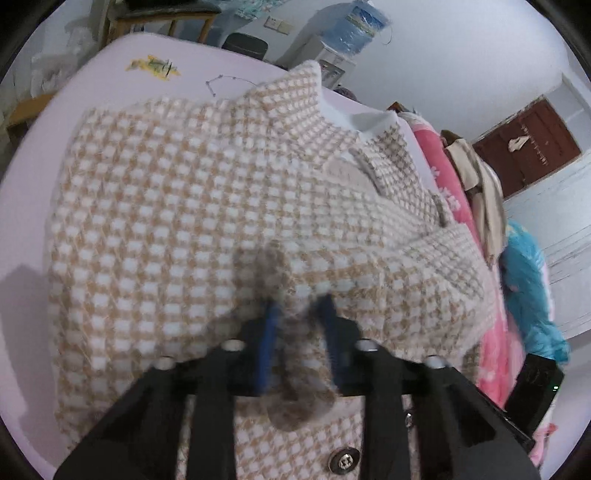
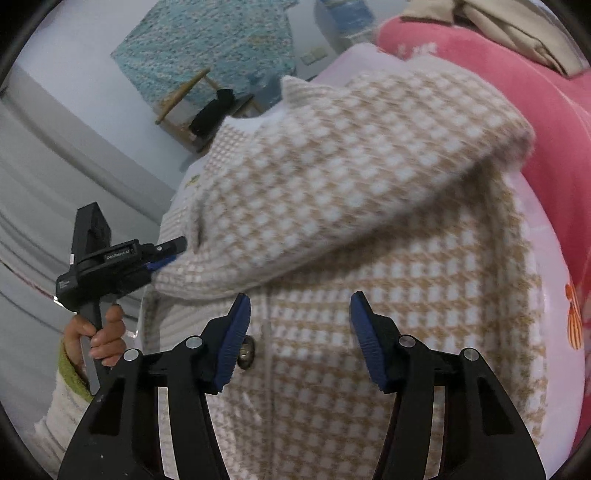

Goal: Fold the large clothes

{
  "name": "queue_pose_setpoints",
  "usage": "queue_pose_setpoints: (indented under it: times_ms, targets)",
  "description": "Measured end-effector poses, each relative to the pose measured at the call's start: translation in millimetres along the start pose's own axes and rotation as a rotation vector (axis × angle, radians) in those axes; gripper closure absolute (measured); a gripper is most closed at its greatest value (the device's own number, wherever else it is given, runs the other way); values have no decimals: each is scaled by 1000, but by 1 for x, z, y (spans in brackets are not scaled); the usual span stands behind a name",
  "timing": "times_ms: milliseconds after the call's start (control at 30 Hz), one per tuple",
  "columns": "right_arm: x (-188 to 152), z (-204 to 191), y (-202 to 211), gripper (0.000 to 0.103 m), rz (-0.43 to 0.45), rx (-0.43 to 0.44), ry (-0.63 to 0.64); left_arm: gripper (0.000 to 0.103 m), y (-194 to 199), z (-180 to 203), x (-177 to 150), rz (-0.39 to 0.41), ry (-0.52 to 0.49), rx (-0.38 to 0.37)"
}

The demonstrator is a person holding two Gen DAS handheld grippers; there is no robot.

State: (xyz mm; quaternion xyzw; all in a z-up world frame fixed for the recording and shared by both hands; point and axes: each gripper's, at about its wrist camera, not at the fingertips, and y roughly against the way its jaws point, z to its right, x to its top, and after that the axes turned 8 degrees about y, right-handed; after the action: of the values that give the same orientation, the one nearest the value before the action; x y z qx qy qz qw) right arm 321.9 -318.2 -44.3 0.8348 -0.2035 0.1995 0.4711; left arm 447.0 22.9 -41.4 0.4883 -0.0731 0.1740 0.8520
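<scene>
A beige and white houndstooth coat (image 1: 166,203) lies spread on a pale lilac bed sheet (image 1: 110,74). One sleeve (image 2: 314,192) is folded over across the coat's body (image 2: 424,314). My left gripper (image 1: 299,317) is shut on a bunched bit of the coat's fabric, which fills the gap between its blue pads. The right wrist view shows the same left gripper (image 2: 162,264) at the sleeve's end, held by a person's hand (image 2: 103,332). My right gripper (image 2: 301,332) hovers open over the coat's front, close to a metal button (image 2: 245,352), with nothing pinched.
A pink blanket (image 1: 454,206) and a blue cloth (image 1: 528,288) are heaped along the bed's right side. A water dispenser bottle (image 1: 356,27), a wooden chair (image 1: 162,18) and a brown door (image 1: 532,147) stand beyond the bed. Bare sheet shows left of the coat.
</scene>
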Motion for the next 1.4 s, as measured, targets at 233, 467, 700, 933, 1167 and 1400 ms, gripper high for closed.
queue_pose_setpoints:
  times_ms: [233, 467, 700, 933, 1167, 1400]
  targets:
    - [1, -1, 7, 49, 10, -55, 45, 95, 79, 34, 22, 239, -168, 2]
    - [-3, 0, -5, 47, -18, -75, 70, 95, 68, -29, 30, 179, -80, 150]
    - [-2, -10, -10, 45, -28, -109, 109, 95, 75, -43, 13, 265, -94, 95]
    - [-5, -8, -8, 45, -47, -127, 105, 90, 38, -67, 16, 142, -65, 211]
    - [6, -22, 40, 45, 4, -248, 198, 87, 85, -58, 2, 314, -126, 223]
    - [67, -27, 36, 56, 83, -318, 280, 87, 53, -10, 12, 202, -229, 31]
